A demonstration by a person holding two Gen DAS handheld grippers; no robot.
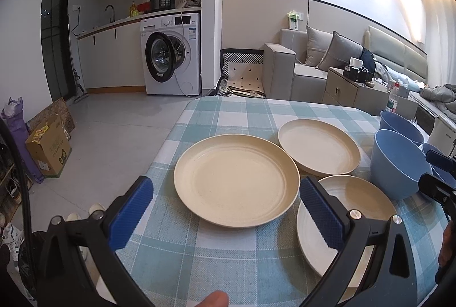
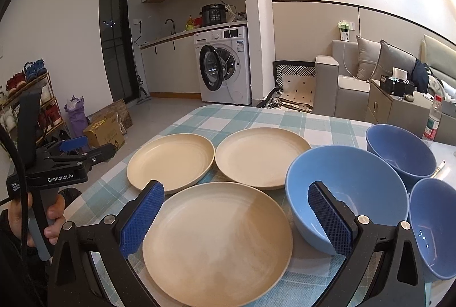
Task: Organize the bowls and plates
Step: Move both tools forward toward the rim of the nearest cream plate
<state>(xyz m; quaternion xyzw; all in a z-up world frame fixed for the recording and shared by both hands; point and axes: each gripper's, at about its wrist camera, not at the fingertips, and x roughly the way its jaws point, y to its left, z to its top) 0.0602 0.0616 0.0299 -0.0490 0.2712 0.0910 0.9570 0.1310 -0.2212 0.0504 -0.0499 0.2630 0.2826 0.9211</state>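
Three cream plates lie flat and apart on the checked tablecloth (image 1: 216,255). In the left wrist view they are the left plate (image 1: 236,184), the far plate (image 1: 317,146) and the near plate (image 1: 356,210). Three blue bowls stand upright to their right: the big one (image 2: 344,187), a far one (image 2: 399,149) and a near one (image 2: 436,224). My left gripper (image 1: 225,217) is open and empty, above the left plate's near edge. My right gripper (image 2: 235,217) is open and empty, above the near plate (image 2: 216,241). The left gripper also shows in the right wrist view (image 2: 85,149).
The table's left edge (image 1: 162,147) drops to a tiled floor with a cardboard box (image 1: 50,149). A plastic bottle (image 2: 431,119) and a grey cabinet (image 2: 399,104) stand past the table's far right. A washing machine (image 1: 171,55) and sofa (image 1: 302,70) are behind.
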